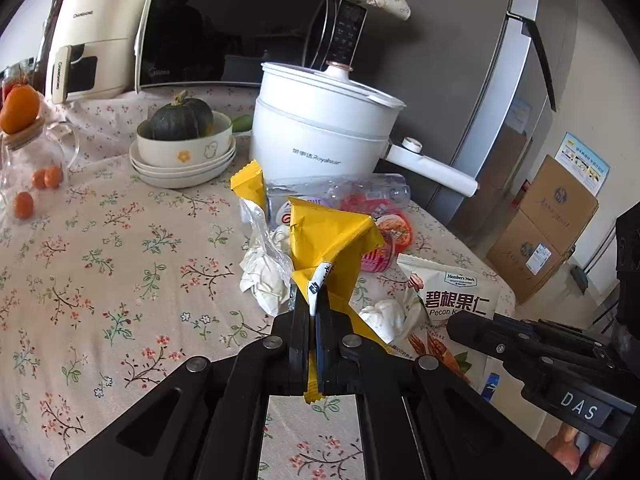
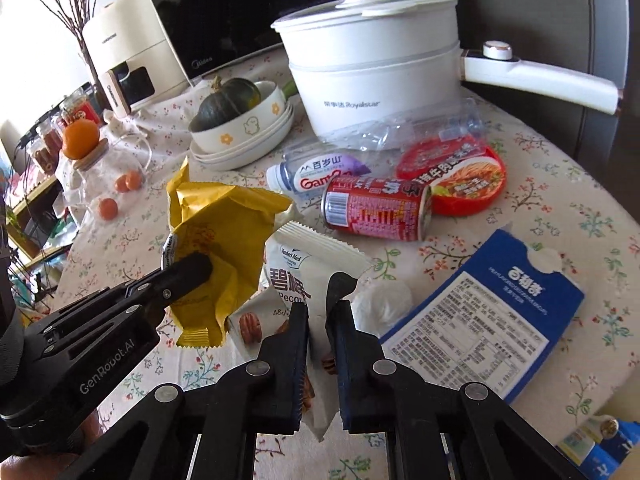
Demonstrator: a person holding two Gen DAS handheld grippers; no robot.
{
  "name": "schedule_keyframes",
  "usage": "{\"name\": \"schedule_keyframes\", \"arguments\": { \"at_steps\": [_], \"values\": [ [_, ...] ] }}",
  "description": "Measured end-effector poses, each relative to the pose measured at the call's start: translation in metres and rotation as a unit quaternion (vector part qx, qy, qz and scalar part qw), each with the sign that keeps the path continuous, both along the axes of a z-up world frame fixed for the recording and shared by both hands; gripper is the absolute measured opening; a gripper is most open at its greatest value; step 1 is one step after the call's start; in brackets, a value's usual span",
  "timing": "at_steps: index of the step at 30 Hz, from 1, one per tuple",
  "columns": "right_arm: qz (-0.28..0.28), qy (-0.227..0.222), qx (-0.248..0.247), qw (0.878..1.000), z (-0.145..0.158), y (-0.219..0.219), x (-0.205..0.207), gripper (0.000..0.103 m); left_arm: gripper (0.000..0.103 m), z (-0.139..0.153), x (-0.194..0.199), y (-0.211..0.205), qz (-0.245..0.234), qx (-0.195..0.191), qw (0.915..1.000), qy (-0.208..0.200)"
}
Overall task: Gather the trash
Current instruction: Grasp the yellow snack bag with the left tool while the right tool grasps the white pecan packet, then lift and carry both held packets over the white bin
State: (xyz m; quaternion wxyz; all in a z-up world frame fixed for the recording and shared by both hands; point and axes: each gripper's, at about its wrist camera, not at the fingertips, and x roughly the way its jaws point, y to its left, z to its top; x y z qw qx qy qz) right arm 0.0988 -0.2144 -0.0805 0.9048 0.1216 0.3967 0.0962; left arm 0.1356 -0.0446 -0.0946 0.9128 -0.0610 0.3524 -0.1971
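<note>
My left gripper [image 1: 314, 312] is shut on the lower end of a crumpled yellow snack wrapper [image 1: 332, 240], which is lifted off the flowered tablecloth [image 1: 120, 240]. From the right wrist view, the same left gripper [image 2: 194, 270] and yellow wrapper [image 2: 224, 232] hang at the left. My right gripper [image 2: 320, 304] is shut on a white pecan bag [image 2: 296, 268], which passes between its pads. On the cloth lie a red can [image 2: 376, 212], a noodle bowl [image 2: 460, 176], a water bottle [image 2: 312, 176], a blue box [image 2: 488, 312] and crumpled tissue [image 2: 384, 300].
A white electric pot [image 2: 372, 68] with a long handle stands behind the trash. A bowl holding a green squash [image 2: 228, 100], a microwave [image 1: 240, 28] and a glass jar topped with an orange [image 1: 20, 108] stand further back. Fridge [image 1: 500, 100] and cardboard boxes [image 1: 548, 220] are off the table's right.
</note>
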Motion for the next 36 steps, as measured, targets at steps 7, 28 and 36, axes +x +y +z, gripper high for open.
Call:
{"name": "schedule_keyframes", "arguments": {
  "at_steps": [7,28,36],
  "values": [
    [-0.028,-0.018,-0.006,0.999,0.020,-0.032,-0.032,0.011,0.001,0.020,-0.025,-0.027,-0.035,-0.029,0.9989,-0.013],
    [-0.169,0.009,-0.009,0.986,0.015,-0.132,-0.099,0.006,0.001,-0.002,-0.072,-0.159,-0.168,-0.052,0.9845,-0.002],
    [-0.239,0.048,0.004,0.970,0.000,-0.169,-0.124,0.006,0.001,-0.016,-0.095,-0.206,-0.220,-0.038,0.9747,0.000]
  ]
}}
